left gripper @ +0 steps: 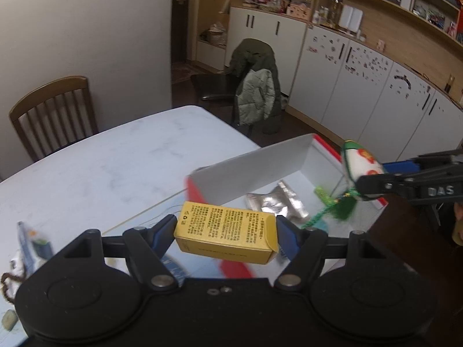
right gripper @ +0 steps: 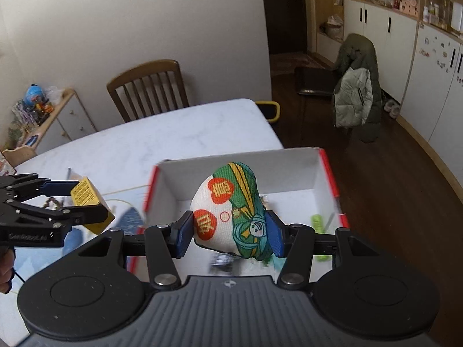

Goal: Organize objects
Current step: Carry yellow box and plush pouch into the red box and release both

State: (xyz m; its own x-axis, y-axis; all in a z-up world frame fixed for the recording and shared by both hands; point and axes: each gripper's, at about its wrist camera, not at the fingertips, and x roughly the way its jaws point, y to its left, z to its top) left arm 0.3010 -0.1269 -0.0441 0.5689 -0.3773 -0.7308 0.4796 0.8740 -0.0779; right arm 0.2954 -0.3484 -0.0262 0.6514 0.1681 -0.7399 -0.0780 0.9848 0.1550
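Left gripper [left gripper: 225, 232] first: its blue pads are closed in on the ends of a small yellow cardboard carton printed with black text [left gripper: 227, 235], held lengthwise and clear of the table, low in the centre of the left wrist view, just short of the box. The right gripper [right gripper: 228, 232] is pinched on a soft white fabric pouch with green stripes and red-orange medallions [right gripper: 231, 211], squeezing its sides at the middle of the right wrist view. A green tassel [left gripper: 343, 209] dangles beneath it in the left view.

Both loads hover at the open white cardboard box with red outer walls [right gripper: 327, 167], which sits at the table's edge. The pouch hangs above its interior; the carton is at its near corner.

Progress looks partial. A crinkled silver foil packet [left gripper: 277, 205] and a small bright green item [right gripper: 318, 222] already lie on the box floor. On the pale marbled tabletop [left gripper: 115, 159], at the lower left of the left view, a blurred blue-and-white packet [left gripper: 31, 245] and a string of brown beads [left gripper: 8, 283] remain outside.

The carton looks rigid and sharp-edged; the pouch looks stuffed, woven and yielding.
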